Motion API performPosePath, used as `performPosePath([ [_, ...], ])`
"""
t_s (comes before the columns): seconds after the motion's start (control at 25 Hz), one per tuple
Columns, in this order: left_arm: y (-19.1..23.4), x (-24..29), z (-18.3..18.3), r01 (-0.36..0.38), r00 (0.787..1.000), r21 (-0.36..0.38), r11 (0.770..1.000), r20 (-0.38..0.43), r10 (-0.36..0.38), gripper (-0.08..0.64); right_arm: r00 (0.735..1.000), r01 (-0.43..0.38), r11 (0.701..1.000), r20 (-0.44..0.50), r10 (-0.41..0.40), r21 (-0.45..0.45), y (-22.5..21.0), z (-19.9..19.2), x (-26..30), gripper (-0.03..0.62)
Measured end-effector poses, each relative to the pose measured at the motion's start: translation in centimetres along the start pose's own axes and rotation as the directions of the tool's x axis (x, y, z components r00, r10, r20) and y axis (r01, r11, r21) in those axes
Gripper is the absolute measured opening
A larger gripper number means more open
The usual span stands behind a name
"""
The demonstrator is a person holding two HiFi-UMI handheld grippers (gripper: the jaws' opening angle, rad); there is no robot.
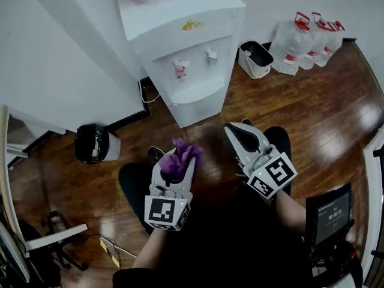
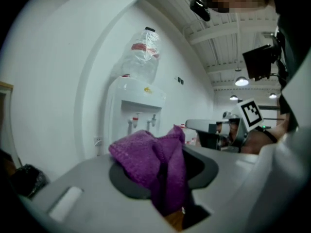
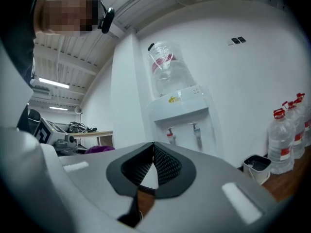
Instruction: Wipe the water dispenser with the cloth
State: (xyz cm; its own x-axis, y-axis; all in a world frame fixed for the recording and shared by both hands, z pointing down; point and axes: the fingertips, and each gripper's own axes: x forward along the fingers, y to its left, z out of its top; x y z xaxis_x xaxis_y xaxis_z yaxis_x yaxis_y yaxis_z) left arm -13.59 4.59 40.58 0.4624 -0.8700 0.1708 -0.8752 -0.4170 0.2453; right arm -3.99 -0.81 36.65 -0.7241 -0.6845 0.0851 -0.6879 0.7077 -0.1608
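Observation:
A white water dispenser point(image 1: 186, 47) stands against the wall, with a red tap point(image 1: 180, 68) and a white tap point(image 1: 212, 54) above its drip tray; a clear bottle point(image 2: 142, 52) sits on top. My left gripper point(image 1: 180, 155) is shut on a bunched purple cloth point(image 1: 178, 159), which fills the jaws in the left gripper view, cloth point(image 2: 158, 166). It hovers over the floor a short way in front of the dispenser point(image 2: 132, 118). My right gripper point(image 1: 239, 132) is shut with nothing in it, level with the left one and nearer the dispenser point(image 3: 182, 113).
A white bin point(image 1: 255, 59) and several capped water bottles point(image 1: 306, 41) stand right of the dispenser on the wooden floor point(image 1: 312, 113). A black bag point(image 1: 91, 143) lies by the left wall. A screen point(image 1: 329, 216) stands at lower right.

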Motion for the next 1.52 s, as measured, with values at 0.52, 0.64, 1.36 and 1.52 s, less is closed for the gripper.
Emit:
performPosePath([
  [0.52, -6.8, -1.0, -1.4, -0.056, 0.998, 0.044, 0.997, 0.045, 0.054, 0.161, 0.998, -0.055, 0.998, -0.008, 0.055, -0.004, 0.1, -1.1, -5.7, 0.003],
  [0.64, -8.6, -1.2, -1.0, -0.05, 0.998, 0.057, 0.997, 0.05, 0.047, 0.161, 0.998, -0.06, 0.998, -0.005, 0.06, -0.01, 0.1, -1.1, -7.1, 0.003],
  [1.36, -14.5, -3.5, -1.4, -0.058, 0.997, 0.06, 0.996, 0.062, 0.055, 0.161, 0.997, -0.072, 0.996, 0.019, 0.073, -0.056, 0.7, -0.5, -12.3, 0.003],
  [1.52, -15.0, -3.6, -1.3, -0.047, 0.997, 0.064, 0.997, 0.058, 0.043, 0.161, 0.997, -0.068, 0.995, 0.016, 0.069, -0.071, 0.8, -0.5, -12.6, 0.003],
])
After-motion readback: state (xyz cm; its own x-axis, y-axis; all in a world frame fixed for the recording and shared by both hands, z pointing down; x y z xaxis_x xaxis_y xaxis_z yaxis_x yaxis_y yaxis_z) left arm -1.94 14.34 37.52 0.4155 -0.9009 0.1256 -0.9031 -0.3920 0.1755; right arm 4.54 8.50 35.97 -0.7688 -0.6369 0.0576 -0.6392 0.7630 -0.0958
